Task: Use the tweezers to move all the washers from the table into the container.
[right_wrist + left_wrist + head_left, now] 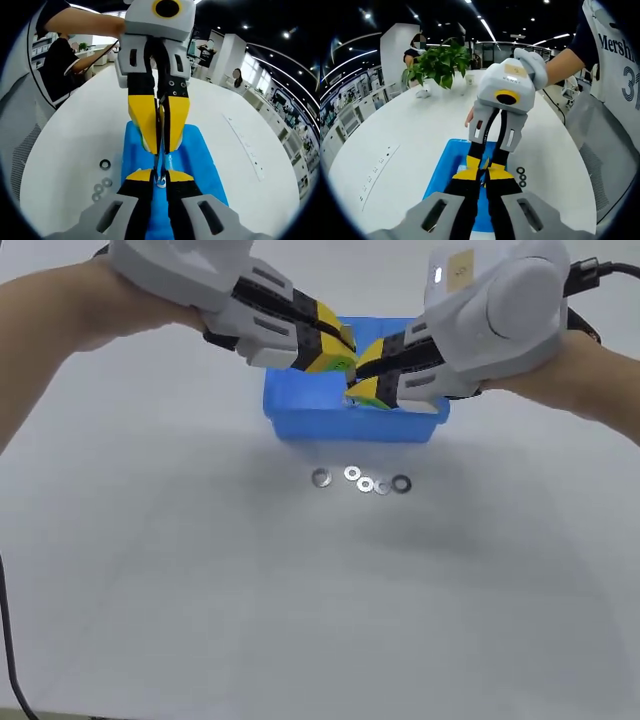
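Both grippers are up over the blue container [300, 425], nose to nose. The left gripper [335, 343] comes in from the left and the right gripper [366, 378] from the right, and their yellow tips almost touch above the container's right half.

In the right gripper view the tweezers [160, 150] run as a thin metal strip from the left gripper's fingers [142, 120] straight down to the right gripper's own tips. The left fingers are squeezed together on the tweezers with basically no gap. The right fingers [179, 176] are pinched in close on the other end too, leaving just a sliver between them. There's a tiny ring-shaped bit right at that end of the tweezers, over the blue. It might be a washer, but it's too small for me to say.

The washers [365, 484] are on the white counter [300, 590], about five of them. They lie in a loose row just on the near side of the container, near its front wall but not touching it. The right-hand ones bunch up and the leftmost one sits a little apart. I can't make out any washers lying inside the container, because the grippers cover a good part of it.
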Demonstrator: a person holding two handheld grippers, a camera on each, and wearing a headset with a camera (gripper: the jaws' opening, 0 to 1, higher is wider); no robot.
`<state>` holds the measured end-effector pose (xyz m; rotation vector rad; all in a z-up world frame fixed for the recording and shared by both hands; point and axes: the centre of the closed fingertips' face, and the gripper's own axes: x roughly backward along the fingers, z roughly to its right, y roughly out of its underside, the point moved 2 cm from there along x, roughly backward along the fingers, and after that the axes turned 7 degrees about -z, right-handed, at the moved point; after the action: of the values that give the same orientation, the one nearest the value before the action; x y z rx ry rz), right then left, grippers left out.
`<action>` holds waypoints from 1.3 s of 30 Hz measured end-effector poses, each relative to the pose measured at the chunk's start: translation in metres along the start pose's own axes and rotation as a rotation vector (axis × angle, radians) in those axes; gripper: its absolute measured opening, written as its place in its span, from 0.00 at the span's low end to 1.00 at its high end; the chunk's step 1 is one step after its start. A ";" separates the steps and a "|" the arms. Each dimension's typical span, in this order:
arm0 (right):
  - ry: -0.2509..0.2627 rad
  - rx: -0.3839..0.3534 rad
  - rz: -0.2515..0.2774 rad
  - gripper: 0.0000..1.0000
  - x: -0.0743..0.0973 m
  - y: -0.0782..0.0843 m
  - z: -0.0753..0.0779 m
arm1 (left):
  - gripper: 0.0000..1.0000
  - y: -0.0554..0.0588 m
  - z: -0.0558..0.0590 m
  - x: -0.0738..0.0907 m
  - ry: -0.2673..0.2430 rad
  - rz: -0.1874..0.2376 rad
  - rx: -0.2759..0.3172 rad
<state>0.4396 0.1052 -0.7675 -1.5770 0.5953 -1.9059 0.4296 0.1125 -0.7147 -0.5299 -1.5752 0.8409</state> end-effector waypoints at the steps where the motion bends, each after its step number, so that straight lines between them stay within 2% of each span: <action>1: -0.002 0.000 0.000 0.10 0.000 0.000 -0.001 | 0.07 0.000 0.000 0.000 0.003 -0.001 -0.001; 5: -0.005 0.004 0.004 0.09 0.003 -0.003 -0.002 | 0.07 -0.002 0.002 0.002 0.006 -0.004 -0.014; 9: 0.011 0.024 0.019 0.09 0.011 -0.010 0.000 | 0.07 -0.010 0.004 0.012 -0.005 0.006 -0.029; 14: 0.025 0.035 0.042 0.08 0.025 -0.022 -0.003 | 0.07 -0.021 0.012 0.026 -0.025 0.024 -0.043; 15: 0.030 0.043 0.042 0.07 0.028 -0.024 -0.005 | 0.07 -0.022 0.014 0.029 -0.043 0.023 -0.067; 17: 0.034 0.054 0.046 0.07 0.033 -0.028 -0.008 | 0.08 -0.024 0.018 0.032 -0.047 0.027 -0.061; 24: 0.018 0.070 0.055 0.07 0.037 -0.037 -0.018 | 0.08 -0.032 0.033 0.041 -0.060 0.017 -0.087; 28: 0.016 0.077 0.056 0.07 0.039 -0.041 -0.021 | 0.07 -0.038 0.037 0.048 -0.068 0.033 -0.078; 30: 0.016 0.080 0.055 0.07 0.039 -0.042 -0.022 | 0.07 -0.042 0.039 0.051 -0.081 0.035 -0.099; 39: 0.016 0.100 0.068 0.07 0.046 -0.052 -0.031 | 0.05 -0.047 0.050 0.059 -0.070 0.013 -0.121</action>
<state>0.3953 0.1104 -0.7061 -1.4619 0.5453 -1.8703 0.3757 0.1159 -0.6420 -0.6038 -1.6964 0.7841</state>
